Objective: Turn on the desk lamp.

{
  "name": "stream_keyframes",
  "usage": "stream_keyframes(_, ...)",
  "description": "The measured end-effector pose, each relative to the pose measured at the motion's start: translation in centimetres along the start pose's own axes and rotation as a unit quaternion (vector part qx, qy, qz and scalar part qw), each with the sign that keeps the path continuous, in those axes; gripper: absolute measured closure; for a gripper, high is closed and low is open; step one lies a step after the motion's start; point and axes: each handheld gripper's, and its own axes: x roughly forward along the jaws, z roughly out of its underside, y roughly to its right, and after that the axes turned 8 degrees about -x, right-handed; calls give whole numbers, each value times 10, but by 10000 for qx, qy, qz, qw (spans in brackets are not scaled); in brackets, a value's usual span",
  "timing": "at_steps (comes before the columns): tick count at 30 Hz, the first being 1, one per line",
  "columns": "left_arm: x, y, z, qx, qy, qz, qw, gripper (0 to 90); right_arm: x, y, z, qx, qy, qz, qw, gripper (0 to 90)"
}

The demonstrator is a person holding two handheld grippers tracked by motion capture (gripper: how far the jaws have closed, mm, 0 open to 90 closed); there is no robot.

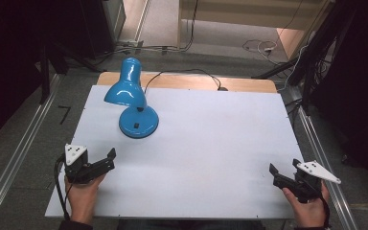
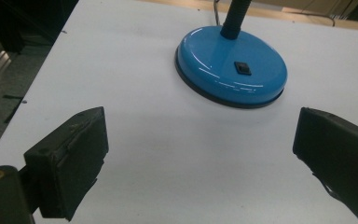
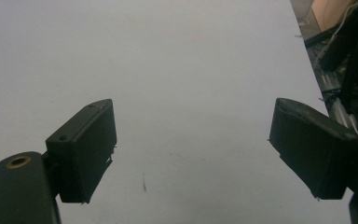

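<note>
The wide white-topped counter (image 1: 196,158) carries a glossy blue metal desk lamp (image 1: 133,103) with a round base, standing upright at the upper left of the high view, untouched, so the work looks barely begun. The left hand-held gripper (image 1: 106,160) rests at lower left, jaws spread wide and empty, aimed toward the lamp base but apart from it. The right hand-held gripper (image 1: 282,173) sits at lower right, likewise wide open over bare counter.

Glossy blue lamp (image 1: 133,103), black switch (image 2: 243,68), white table (image 1: 211,143), black jaws

no readable text, labels or signs
</note>
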Motion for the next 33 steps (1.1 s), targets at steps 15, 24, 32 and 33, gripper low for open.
stream_keyframes(15, 6, 12, 4, 145, -108, 63, 9998, 67, 16, 16, 3, 319, -169, -33, 9993, 142)
stream_keyframes(24, 6, 11, 4, 34, -122, 111, 9999, 67, 21, 18, 4, 404, -281, 31, 9988, 135)
stream_keyframes(32, 7, 12, 4, 95, -21, 35, 9999, 73, 20, 16, 4, 405, -357, 3, 9985, 114)
stream_keyframes(33, 7, 13, 4, 110, -5, 36, 9999, 73, 20, 16, 4, 405, -357, 3, 9985, 114)
